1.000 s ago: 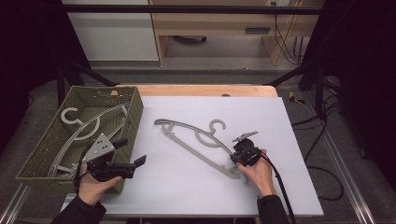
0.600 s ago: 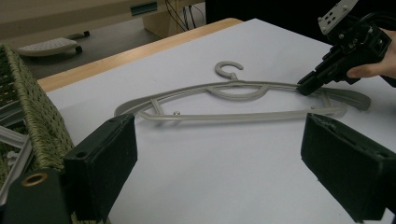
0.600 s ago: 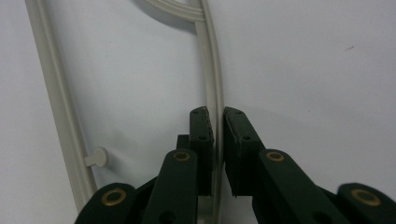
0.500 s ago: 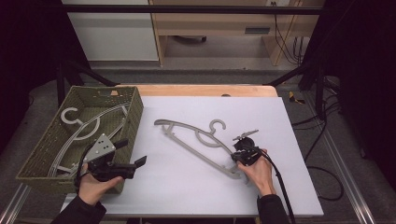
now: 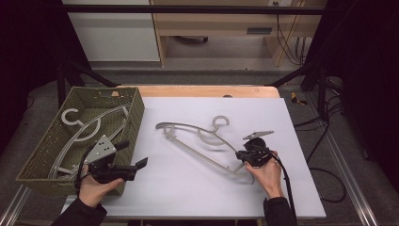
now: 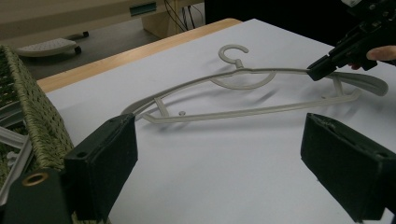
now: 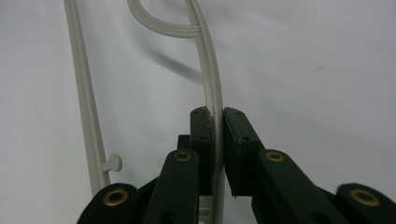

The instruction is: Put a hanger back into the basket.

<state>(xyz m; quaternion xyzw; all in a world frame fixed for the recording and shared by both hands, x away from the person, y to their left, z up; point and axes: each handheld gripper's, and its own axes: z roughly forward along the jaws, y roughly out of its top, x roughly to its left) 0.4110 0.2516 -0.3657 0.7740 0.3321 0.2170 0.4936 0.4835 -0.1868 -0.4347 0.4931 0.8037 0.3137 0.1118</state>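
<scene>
Hanger (image 5: pixel 200 140), grey plastic, lies on the white table sheet (image 5: pixel 188 188) to the right of the woven basket (image 5: pixel 134 117), its hook pointing toward the far edge; I have my right gripper (image 5: pixel 242 154) clamped on the upper shoulder rail near its right end, pads squeezed flat against the thin rail (image 7: pixel 212 93); I judge it light and fairly stiff, though the long frame may flex and swing from a grip this far off centre; smooth plastic could slip or rotate between the pads, so a firm pinch matters; nearer the hook would balance better. My left gripper (image 6: pixel 224 163) hovers beside the basket, jaws wide apart and empty; more hangers (image 5: pixel 82 125) lie inside the basket.
</scene>
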